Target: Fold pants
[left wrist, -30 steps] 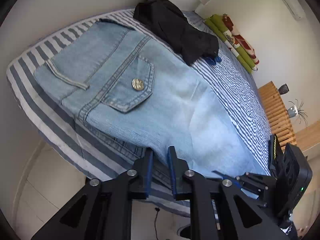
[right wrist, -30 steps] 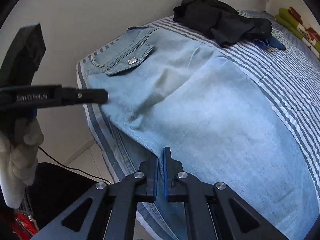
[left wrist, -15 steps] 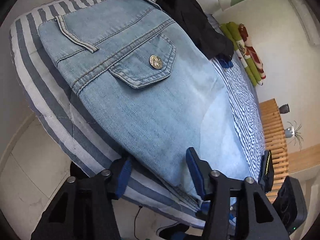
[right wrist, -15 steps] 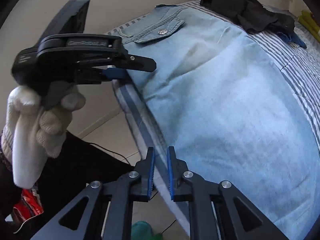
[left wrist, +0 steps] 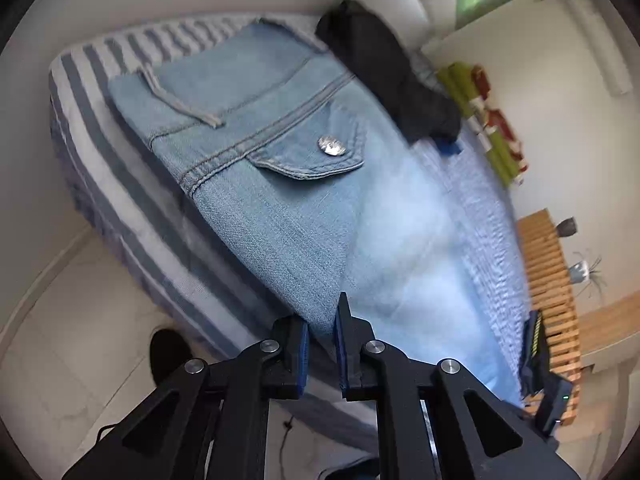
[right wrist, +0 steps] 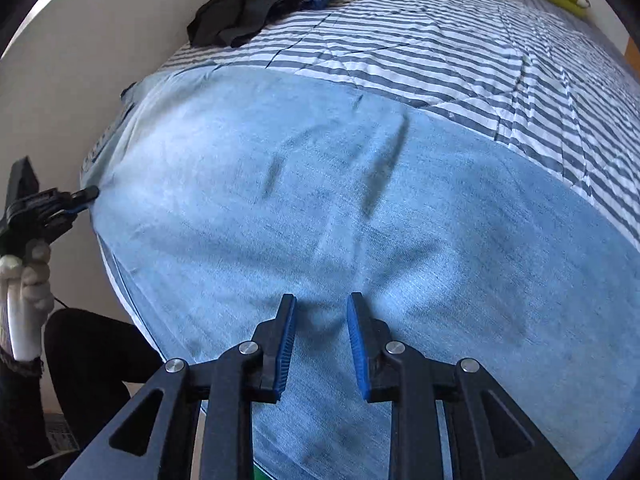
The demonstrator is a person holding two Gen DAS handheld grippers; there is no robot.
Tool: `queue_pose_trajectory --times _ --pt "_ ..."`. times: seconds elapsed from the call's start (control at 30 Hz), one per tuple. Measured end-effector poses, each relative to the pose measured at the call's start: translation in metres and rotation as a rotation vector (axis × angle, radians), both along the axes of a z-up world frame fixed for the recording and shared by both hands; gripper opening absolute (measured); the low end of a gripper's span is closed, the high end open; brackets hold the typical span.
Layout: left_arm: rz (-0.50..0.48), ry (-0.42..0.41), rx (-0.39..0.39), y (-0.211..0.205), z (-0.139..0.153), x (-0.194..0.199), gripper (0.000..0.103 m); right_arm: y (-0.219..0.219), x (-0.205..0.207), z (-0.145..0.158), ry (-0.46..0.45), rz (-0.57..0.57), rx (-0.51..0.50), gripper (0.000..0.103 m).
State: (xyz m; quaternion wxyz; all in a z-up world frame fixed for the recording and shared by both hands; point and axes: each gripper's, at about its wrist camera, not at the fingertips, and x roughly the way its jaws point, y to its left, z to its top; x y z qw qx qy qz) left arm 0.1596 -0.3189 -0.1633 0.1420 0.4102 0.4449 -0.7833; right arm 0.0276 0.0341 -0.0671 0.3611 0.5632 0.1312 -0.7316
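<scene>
Denim pants (left wrist: 280, 184), pale and twilled, lay across the striped bed (left wrist: 100, 184) at frame centre; the left gripper (left wrist: 322, 344) pinched their near edge low in frame. In the right view, the right gripper (right wrist: 320, 340) gaped over faded, creased cloth.

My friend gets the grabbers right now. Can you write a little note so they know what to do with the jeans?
Left hand-held gripper: closed on the near edge of the jeans.
Right hand-held gripper: open, just over the denim further along, holding nothing.
The jeans lie lengthwise along the bed's near edge, back pocket up. A black garment sits beside the waistband.
Done: laid out, apparently one leg over the other.
Left: close the right one on the edge, then probably fold the jeans shorter.
</scene>
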Motion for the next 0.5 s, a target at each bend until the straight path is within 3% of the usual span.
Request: queue_pose_trajectory --times 0.07,0.1,0.17,0.27,0.33,0.37,0.43,0.5 --pt "0.008 0.005 0.043 -0.006 -0.011 0.003 0.019 -0.004 0.004 0.005 0.019 0.027 0.009 0.023" --pt "-0.001 -0.009 0.028 -0.006 -0.006 0.003 0.023 -0.006 0.005 0.009 0.02 0.033 -0.009 0.023" --pt "-0.004 -0.035 -0.07 -0.003 0.011 0.005 0.034 -0.009 0.006 0.016 0.043 0.041 -0.045 0.023" --pt "-0.001 -0.03 -0.171 0.001 0.043 0.01 0.034 -0.023 0.015 -0.003 -0.044 0.143 0.022 0.024" --pt "-0.04 -0.019 -0.246 0.007 0.067 0.001 0.034 -0.029 0.029 0.0 -0.01 0.258 0.083 0.026" --pt "-0.064 -0.016 -0.277 0.012 0.079 -0.008 0.034 -0.034 0.028 0.004 -0.057 0.304 0.088 0.026" --pt "-0.113 0.009 -0.293 0.02 0.094 -0.032 0.035 -0.037 0.012 0.023 -0.102 0.291 0.003 0.027" --pt "-0.183 0.016 -0.284 0.035 0.098 -0.07 0.036 -0.04 -0.013 0.045 -0.06 0.253 -0.073 0.029"
